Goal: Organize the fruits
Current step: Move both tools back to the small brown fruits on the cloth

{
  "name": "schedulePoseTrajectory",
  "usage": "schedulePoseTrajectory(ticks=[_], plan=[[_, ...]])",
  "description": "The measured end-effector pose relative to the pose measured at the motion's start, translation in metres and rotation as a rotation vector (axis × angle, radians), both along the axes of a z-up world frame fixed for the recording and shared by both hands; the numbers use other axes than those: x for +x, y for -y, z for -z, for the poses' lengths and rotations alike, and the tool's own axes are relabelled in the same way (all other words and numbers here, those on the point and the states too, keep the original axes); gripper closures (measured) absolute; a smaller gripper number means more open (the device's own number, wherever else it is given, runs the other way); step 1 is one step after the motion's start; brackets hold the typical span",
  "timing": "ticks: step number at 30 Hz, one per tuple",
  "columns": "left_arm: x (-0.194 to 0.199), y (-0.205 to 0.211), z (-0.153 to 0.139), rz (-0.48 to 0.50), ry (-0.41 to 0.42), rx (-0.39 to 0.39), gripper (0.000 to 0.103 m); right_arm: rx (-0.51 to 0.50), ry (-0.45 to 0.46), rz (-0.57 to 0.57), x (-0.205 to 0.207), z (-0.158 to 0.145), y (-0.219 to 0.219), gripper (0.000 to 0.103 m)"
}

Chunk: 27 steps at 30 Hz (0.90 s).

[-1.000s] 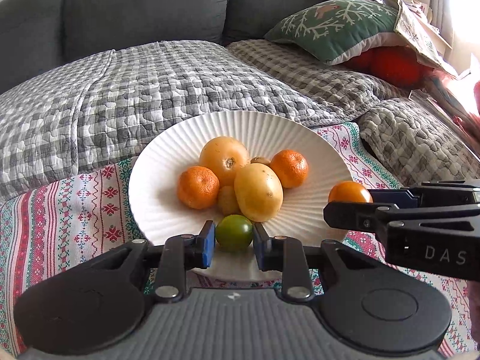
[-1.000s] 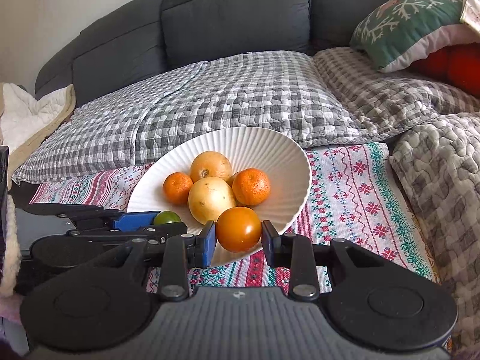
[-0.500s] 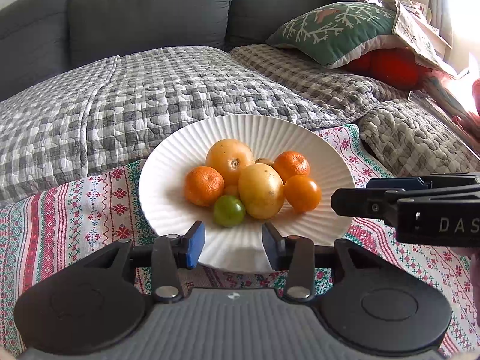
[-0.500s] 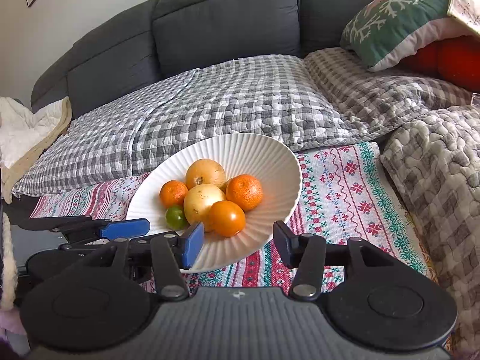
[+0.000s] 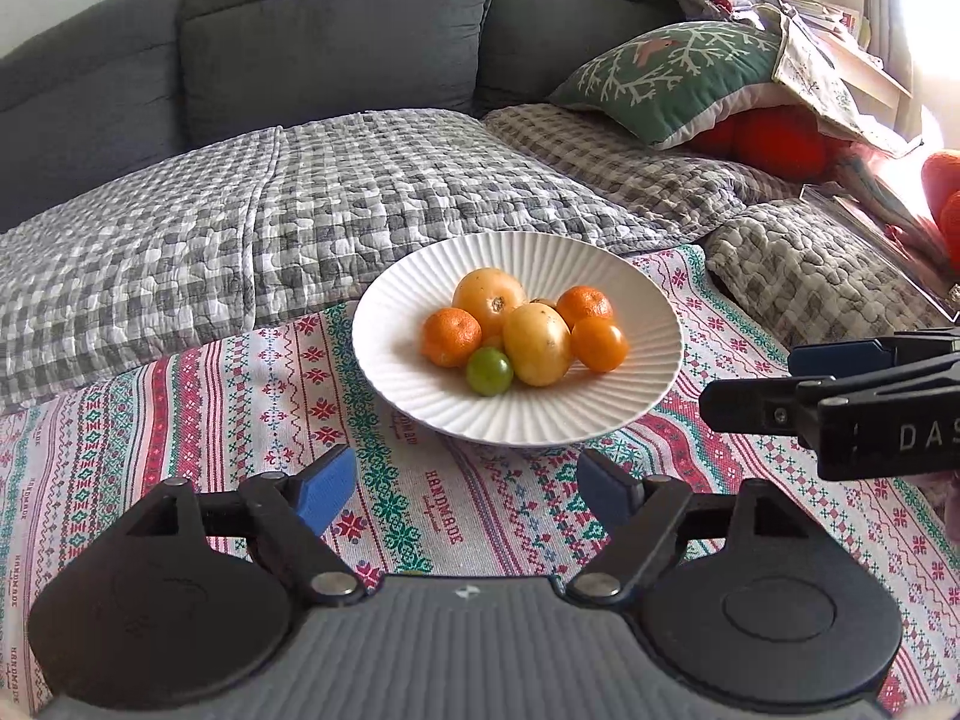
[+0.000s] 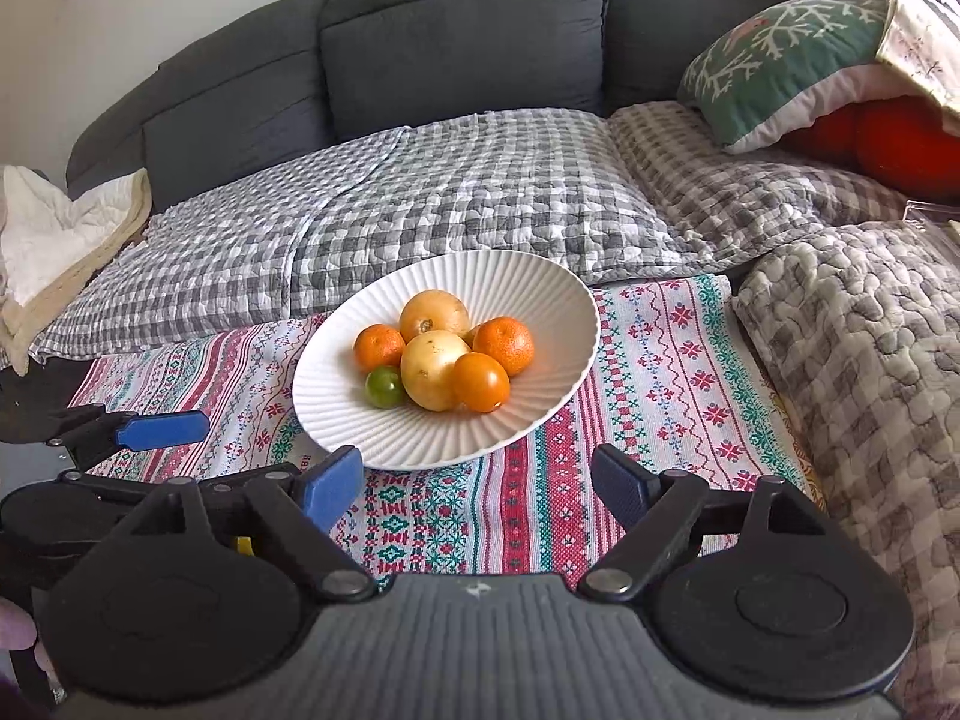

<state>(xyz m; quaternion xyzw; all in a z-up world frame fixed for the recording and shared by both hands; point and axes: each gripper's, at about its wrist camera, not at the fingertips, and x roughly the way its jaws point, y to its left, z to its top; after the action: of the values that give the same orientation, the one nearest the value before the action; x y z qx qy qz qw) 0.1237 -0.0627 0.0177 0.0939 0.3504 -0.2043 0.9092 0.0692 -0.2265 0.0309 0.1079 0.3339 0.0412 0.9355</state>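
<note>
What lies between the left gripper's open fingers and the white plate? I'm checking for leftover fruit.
Only bare patterned cloth lies between the left gripper, whose jaws are opening empty, and the white plate; the left wrist view shows it.

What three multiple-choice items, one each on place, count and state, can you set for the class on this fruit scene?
1. Where does the green fruit lie?
A. on the cloth
B. at the plate's near side
C. on the sofa

2. How many green fruits are on the plate?
A. one
B. two
C. three

3. What is between the left gripper's jaws?
A. the green fruit
B. an orange fruit
C. nothing

Key:
1 B, it sits in front of the pile, on the plate.
2 A, every other fruit is orange or yellow.
3 C, the jaws are opening over bare cloth, short of the plate.
</note>
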Motion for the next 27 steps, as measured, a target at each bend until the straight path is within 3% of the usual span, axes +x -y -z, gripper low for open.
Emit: schedulePoseTrajectory(ticks=[9, 17, 27], plan=[[-0.033, -0.025, -0.006, -0.058, -0.015, 0.008, 0.018, -0.05, 0.025, -0.019, -0.028, -0.013, -0.019, 0.005], [-0.057, -0.041, -0.011, -0.107, -0.006, 0.013, 0.01, -0.07, 0.044, -0.006, -0.052, -0.016, -0.029, 0.001], [-0.079, -0.066, 0.002, -0.16, -0.019, 0.002, 0.008, -0.052, 0.01, 0.012, -0.062, 0.001, -0.035, 0.001]])
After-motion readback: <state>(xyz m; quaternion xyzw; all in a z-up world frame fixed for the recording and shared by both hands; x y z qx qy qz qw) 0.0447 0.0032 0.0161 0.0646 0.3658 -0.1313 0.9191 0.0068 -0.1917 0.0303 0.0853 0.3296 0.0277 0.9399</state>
